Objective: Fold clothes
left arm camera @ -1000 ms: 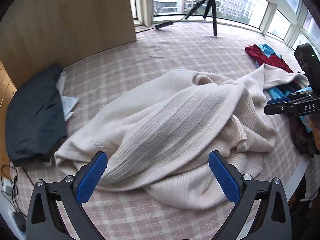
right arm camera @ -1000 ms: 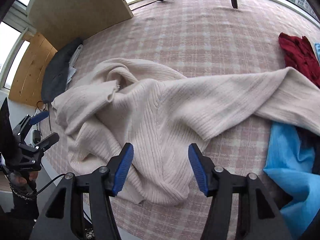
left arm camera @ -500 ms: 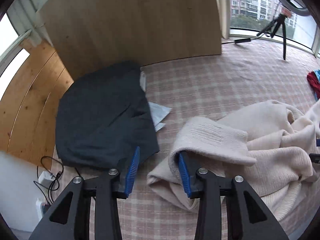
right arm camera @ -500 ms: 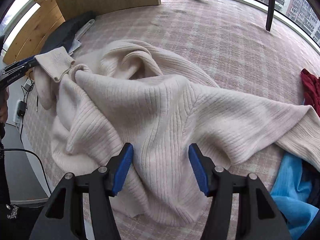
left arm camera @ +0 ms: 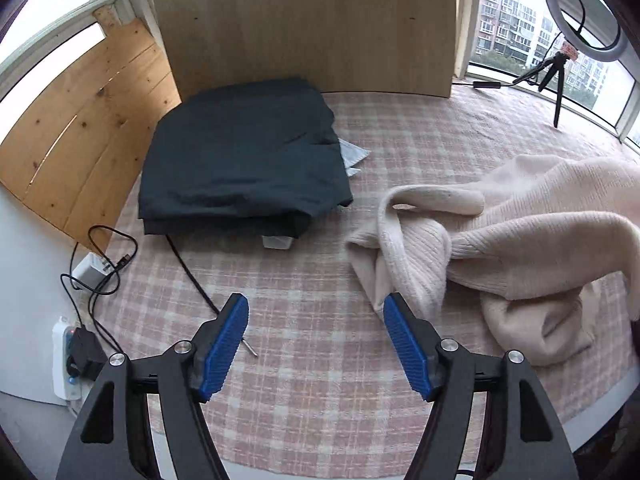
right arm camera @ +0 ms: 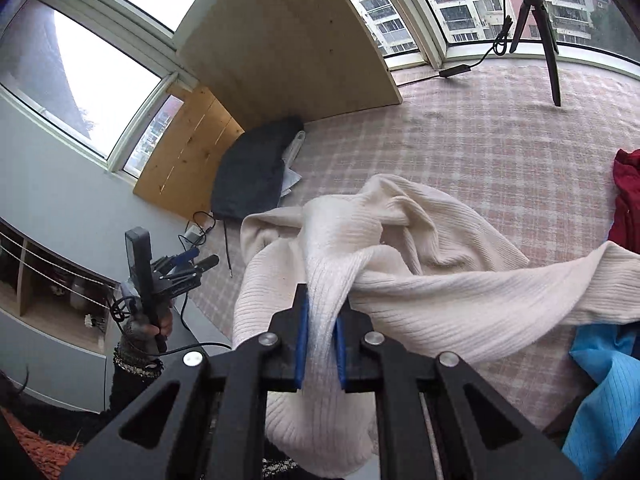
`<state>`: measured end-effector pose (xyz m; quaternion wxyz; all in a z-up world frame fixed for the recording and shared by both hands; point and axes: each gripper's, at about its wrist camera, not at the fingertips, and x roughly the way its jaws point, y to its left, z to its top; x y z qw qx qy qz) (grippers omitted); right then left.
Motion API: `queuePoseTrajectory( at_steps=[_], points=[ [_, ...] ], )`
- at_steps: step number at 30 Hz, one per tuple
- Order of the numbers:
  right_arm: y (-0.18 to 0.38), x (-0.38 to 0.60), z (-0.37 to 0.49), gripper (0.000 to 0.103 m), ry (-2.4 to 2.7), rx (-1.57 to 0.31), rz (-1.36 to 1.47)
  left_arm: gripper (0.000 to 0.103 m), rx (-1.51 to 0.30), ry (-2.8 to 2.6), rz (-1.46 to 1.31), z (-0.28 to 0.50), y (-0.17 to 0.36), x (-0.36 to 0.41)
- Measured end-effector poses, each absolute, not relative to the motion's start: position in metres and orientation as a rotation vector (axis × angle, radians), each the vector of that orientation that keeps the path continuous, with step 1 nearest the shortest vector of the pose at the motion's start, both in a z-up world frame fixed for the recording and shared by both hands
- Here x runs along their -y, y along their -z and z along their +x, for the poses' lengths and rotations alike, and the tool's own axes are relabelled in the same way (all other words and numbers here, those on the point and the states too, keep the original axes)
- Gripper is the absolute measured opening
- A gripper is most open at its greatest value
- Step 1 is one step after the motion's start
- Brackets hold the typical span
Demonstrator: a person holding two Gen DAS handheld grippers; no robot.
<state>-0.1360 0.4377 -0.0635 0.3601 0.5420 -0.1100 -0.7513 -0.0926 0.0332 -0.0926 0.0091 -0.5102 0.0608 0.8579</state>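
A cream ribbed sweater [right arm camera: 420, 264] lies bunched on the pink checked bed cover [right arm camera: 500, 152]. My right gripper [right arm camera: 320, 340] is shut on a fold of it and holds that fold lifted. In the left wrist view the sweater [left arm camera: 520, 236] lies at the right, one sleeve curled toward me. My left gripper [left arm camera: 316, 344] is open and empty just left of the sweater's edge, above the cover [left arm camera: 304, 280]. It also shows in the right wrist view [right arm camera: 188, 264], off the bed's left edge.
A folded dark garment [left arm camera: 244, 156] lies at the bed's far left by a wooden board [left arm camera: 304, 24]. Cables and a power strip [left arm camera: 68, 356] hang off the left edge. A red garment [right arm camera: 628, 196] and a blue one [right arm camera: 604, 392] lie right. A tripod [right arm camera: 540, 20] stands at the back.
My left gripper has opened, let go of the sweater cuff and drawn back left. My right gripper has shut on a sweater fold and lifted it.
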Motion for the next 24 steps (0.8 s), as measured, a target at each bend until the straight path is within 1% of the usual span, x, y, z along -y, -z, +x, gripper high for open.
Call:
queuePoseTrajectory(
  at_steps=[1, 4, 5, 6, 8, 9, 10, 11, 12, 13, 14, 16, 18, 19, 20, 21, 22, 23, 24],
  points=[
    [0.074, -0.44, -0.132, 0.011, 1.97, 0.245, 1.433, 0.068, -0.209, -2.661, -1.573, -0.092, 0.093, -0.043],
    [0.119, -0.454, -0.132, 0.014, 2.213, -0.096, 1.655, 0.07, -0.195, -2.56, -1.543, -0.094, 0.099, -0.073],
    [0.135, -0.464, -0.135, 0.018, 2.273, -0.175, 1.753, 0.07, -0.186, -2.526, -1.544, -0.095, 0.102, -0.083],
    [0.145, -0.477, -0.137, 0.018, 2.282, -0.148, 1.82, 0.07, -0.182, -2.495, -1.549, -0.096, 0.104, -0.092],
    [0.144, -0.496, -0.132, 0.018, 2.261, 0.006, 1.803, 0.07, -0.175, -2.432, -1.559, -0.097, 0.109, -0.112],
    [0.143, -0.504, -0.129, 0.024, 2.248, 0.083, 1.782, 0.07, -0.195, -2.406, -1.558, -0.098, 0.112, -0.123],
    [0.14, -0.508, -0.127, 0.029, 2.244, 0.113, 1.756, 0.07, -0.231, -2.383, -1.553, -0.098, 0.115, -0.136],
    [0.137, -0.509, -0.126, 0.043, 2.249, 0.119, 1.728, 0.07, -0.273, -2.367, -1.545, -0.099, 0.117, -0.149],
    [0.137, -0.507, -0.127, 0.052, 2.246, 0.118, 1.703, 0.07, -0.304, -2.351, -1.53, -0.101, 0.119, -0.161],
    [0.138, -0.504, -0.128, 0.054, 2.238, 0.115, 1.681, 0.072, -0.325, -2.333, -1.513, -0.104, 0.12, -0.171],
    [0.138, -0.501, -0.129, 0.055, 2.231, 0.111, 1.659, 0.078, -0.346, -2.304, -1.5, -0.108, 0.124, -0.182],
    [0.148, -0.486, -0.141, 0.056, 2.201, 0.095, 1.643, 0.079, -0.395, -2.229, -1.483, -0.118, 0.135, -0.204],
    [0.172, -0.474, -0.159, 0.056, 2.208, 0.037, 1.665, 0.079, -0.5, -2.182, -1.493, -0.131, 0.157, -0.224],
    [0.179, -0.469, -0.164, 0.056, 2.21, 0.017, 1.676, 0.078, -0.552, -2.165, -1.511, -0.137, 0.168, -0.232],
    [0.185, -0.465, -0.168, 0.056, 2.211, 0.005, 1.682, 0.069, -0.565, -2.149, -1.507, -0.139, 0.171, -0.235],
    [0.191, -0.46, -0.171, 0.052, 2.211, -0.007, 1.687, 0.062, -0.551, -2.133, -1.489, -0.139, 0.168, -0.236],
    [0.197, -0.456, -0.174, 0.043, 2.212, -0.02, 1.692, 0.048, -0.537, -2.118, -1.47, -0.139, 0.165, -0.237],
    [0.195, -0.453, -0.172, 0.021, 2.185, -0.004, 1.678, 0.034, -0.524, -2.103, -1.452, -0.139, 0.163, -0.237],
    [0.189, -0.451, -0.166, 0.013, 2.147, 0.024, 1.656, 0.024, -0.528, -2.098, -1.429, -0.136, 0.157, -0.236]
  ],
)
